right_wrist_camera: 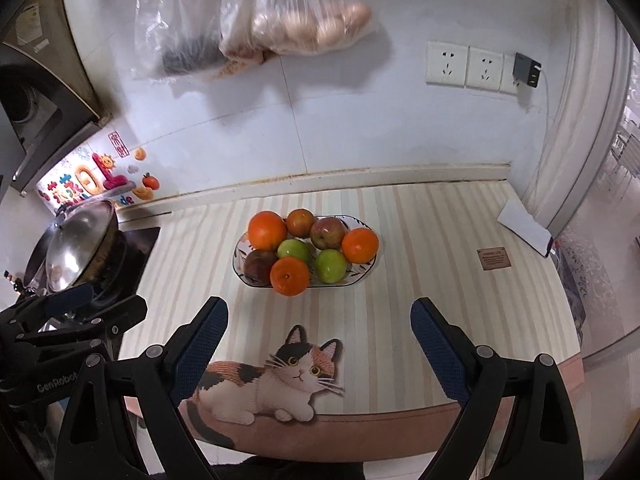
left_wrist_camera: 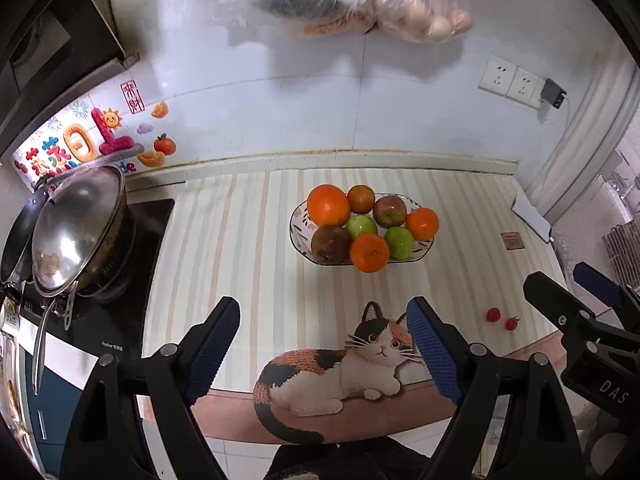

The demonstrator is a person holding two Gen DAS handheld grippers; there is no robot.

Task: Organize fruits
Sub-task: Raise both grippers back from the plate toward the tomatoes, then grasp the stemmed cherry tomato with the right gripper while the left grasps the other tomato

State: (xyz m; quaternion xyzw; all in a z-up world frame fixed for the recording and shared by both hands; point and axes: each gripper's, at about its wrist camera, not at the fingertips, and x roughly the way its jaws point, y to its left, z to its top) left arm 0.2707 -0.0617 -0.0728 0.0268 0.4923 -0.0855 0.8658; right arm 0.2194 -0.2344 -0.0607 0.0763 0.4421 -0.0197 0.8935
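With both the left gripper [left_wrist_camera: 323,350] and the right gripper [right_wrist_camera: 319,350] spread wide and empty, the oval patterned ceramic plate [right_wrist_camera: 362,225] heaped with oranges and apples sits ahead of them, so a good approach likely takes the nearest front orange [right_wrist_camera: 289,276] squarely, clear of its neighbours.

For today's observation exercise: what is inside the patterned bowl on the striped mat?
The bowl holds three oranges, two green apples, a red-green apple, a reddish-orange fruit at the back and a dark fruit. Anything beneath the pile and most of the bowl's floor is covered.
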